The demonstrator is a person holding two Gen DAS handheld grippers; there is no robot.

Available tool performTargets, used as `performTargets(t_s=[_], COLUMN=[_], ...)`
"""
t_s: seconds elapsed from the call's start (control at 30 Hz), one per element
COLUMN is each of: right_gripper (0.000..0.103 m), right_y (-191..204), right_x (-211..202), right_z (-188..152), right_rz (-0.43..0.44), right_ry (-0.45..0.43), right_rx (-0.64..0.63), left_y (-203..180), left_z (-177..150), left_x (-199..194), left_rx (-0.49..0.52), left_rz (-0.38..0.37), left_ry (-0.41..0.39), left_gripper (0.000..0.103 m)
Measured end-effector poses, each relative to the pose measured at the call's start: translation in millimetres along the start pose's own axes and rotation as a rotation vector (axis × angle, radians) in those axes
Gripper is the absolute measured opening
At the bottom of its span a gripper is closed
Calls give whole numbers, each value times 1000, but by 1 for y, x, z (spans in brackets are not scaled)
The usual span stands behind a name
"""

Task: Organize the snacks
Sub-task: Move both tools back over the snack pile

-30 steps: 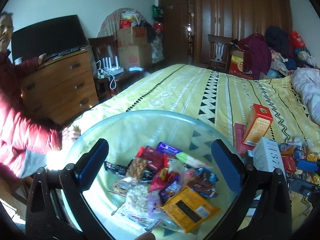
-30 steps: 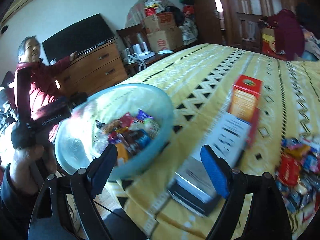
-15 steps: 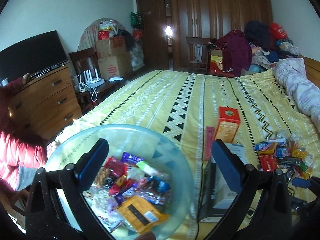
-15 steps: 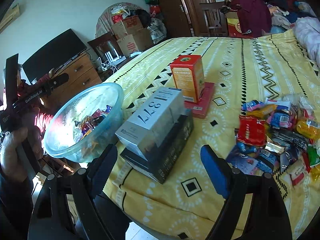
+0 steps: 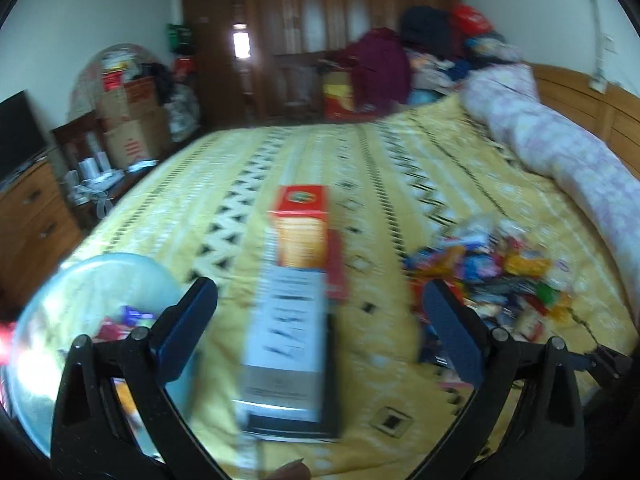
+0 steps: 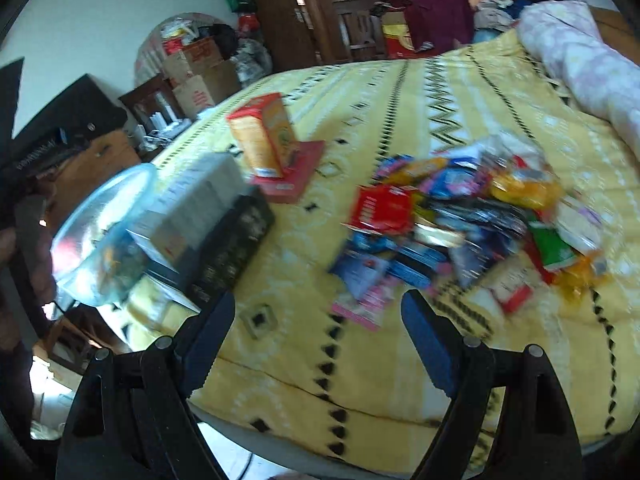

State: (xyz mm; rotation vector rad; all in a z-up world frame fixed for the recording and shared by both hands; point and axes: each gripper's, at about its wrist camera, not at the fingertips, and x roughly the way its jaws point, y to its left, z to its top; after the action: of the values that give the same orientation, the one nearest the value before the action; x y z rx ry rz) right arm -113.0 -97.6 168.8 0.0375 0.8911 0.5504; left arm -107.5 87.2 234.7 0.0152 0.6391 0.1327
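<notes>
Both your hand-held grippers, left (image 5: 320, 328) and right (image 6: 316, 336), gape empty; snack packets (image 6: 460, 216) right of the grey box (image 6: 192, 204) look light, crinkly, slippery: pinch an edge.

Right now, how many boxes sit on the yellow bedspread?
4: upright orange-red carton on a flat red box; grey-white box stacked on a flat black box, beside the glass bowl. The snack pile may hide more.

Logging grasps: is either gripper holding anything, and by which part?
Nothing is held. The left gripper and right gripper are both open, their fingers empty above the bed.
</notes>
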Motion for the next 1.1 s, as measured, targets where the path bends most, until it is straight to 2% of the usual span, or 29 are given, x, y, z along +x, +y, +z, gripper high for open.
performTargets(t_s=[0.1, 0.2, 0.27, 0.37, 0.57, 0.63, 0.7, 0.77, 0.83, 0.97, 1.1], right_gripper=[90, 90, 90, 90, 90, 90, 92, 100, 103, 103, 103], right_y=[-36, -68, -88, -103, -123, -133, -139, -140, -140, -145, -142], right_x=[-1, 6, 19, 36, 61, 74, 82, 87, 92, 95, 95], right_z=[-27, -49, -60, -66, -55, -54, -54, -53, -54, -58, -61], right_rz=[-75, -128, -154, -170, -203, -210, -220, -216, -218, -201, -217], right_ry=[34, 84, 125, 149, 68, 66, 56, 40, 35, 17, 7], right_rx=[37, 73, 87, 75, 15, 30, 32, 27, 16, 19, 3], left_y=[-46, -84, -93, -91, -83, -80, -78, -80, -81, -81, -79], left_z=[-20, -50, -74, -101, -127, -134, -138, -141, -141, -147, -146], left_x=[13, 42, 66, 94, 134, 142, 145, 146, 148, 146, 151], left_rx=[66, 100, 64, -12, -45, -58, -75, -69, -83, -91, -95], left_rz=[-136, -237, -262, -256, -166, -141, -140, -132, -134, -126, -131], left_ry=[59, 171, 256, 326, 334, 334, 312, 291, 283, 241, 237], left_gripper=[103, 103, 103, 103, 103, 103, 103, 103, 103, 103, 103])
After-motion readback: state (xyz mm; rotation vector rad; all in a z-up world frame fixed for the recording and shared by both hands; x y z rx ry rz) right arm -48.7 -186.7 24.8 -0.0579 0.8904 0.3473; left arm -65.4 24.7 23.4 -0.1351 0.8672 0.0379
